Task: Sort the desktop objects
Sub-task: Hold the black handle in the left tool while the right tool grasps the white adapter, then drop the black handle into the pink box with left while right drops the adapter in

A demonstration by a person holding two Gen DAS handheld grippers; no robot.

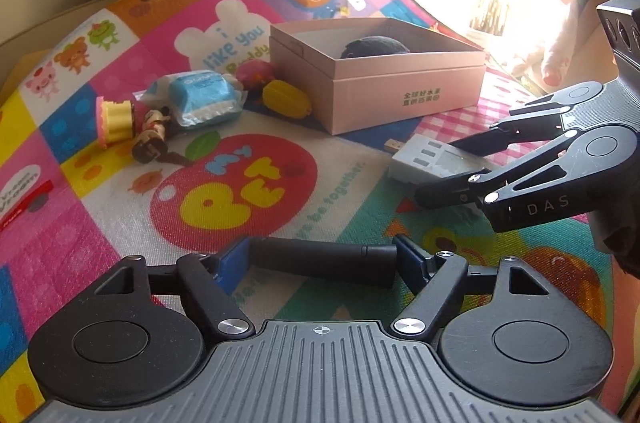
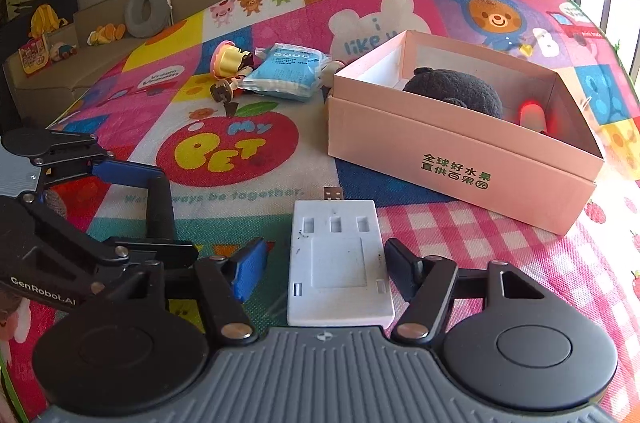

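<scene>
A black cylinder [image 1: 320, 261] lies crosswise on the play mat between my left gripper's [image 1: 322, 255] blue pads, and each pad sits against one of its ends. Between my right gripper's [image 2: 324, 263] fingers lies a flat white USB device [image 2: 336, 255]; the left pad stands a little off its edge, so the jaws are open around it. The open pink box [image 2: 460, 167] holds a dark plush toy [image 2: 456, 93] and a small red-lit item [image 2: 530, 115]. In the left wrist view the right gripper [image 1: 438, 171] straddles the white device [image 1: 432, 163].
A blue packet [image 1: 202, 95], a doll in a yellow dress [image 1: 116, 121], a small brown figure [image 1: 152, 139], a yellow toy fruit [image 1: 286, 99] and a pink toy [image 1: 254, 73] lie left of the box. A sofa with cushions borders the mat's far side.
</scene>
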